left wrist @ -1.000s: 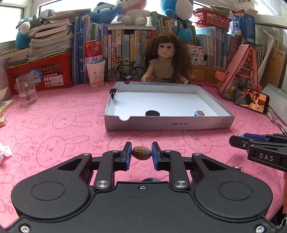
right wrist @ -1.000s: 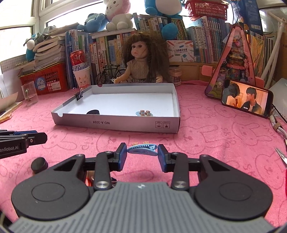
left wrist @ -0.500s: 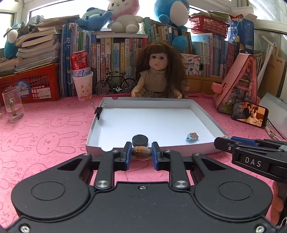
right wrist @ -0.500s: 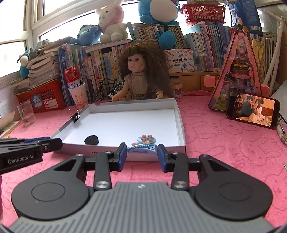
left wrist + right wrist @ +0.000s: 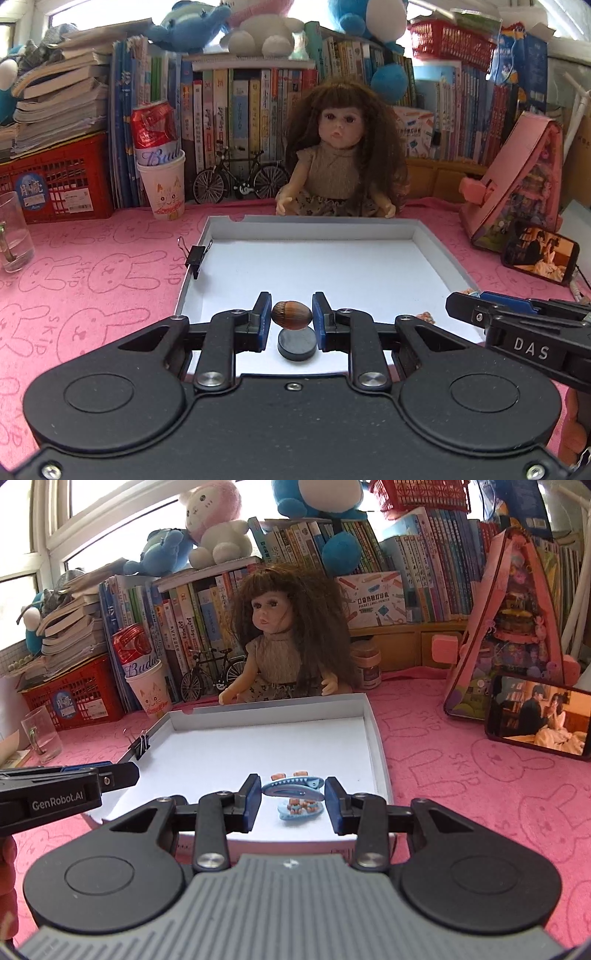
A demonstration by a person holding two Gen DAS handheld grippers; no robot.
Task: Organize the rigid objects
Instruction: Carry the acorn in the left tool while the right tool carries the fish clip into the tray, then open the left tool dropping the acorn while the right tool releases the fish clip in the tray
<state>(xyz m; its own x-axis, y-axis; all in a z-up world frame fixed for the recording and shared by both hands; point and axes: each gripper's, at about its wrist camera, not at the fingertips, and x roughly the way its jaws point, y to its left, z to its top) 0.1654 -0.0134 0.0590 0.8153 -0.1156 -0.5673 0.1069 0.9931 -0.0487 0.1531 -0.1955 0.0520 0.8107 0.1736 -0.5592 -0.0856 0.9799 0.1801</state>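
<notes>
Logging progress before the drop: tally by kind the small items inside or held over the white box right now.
Hair clips: 2, a blue hair clip in the right tool and a decorated hair clip on the white box floor
Acorn: 1, in the left tool
Black disc: 1
Binder clip: 1, on the left wall
Total: 5
</notes>
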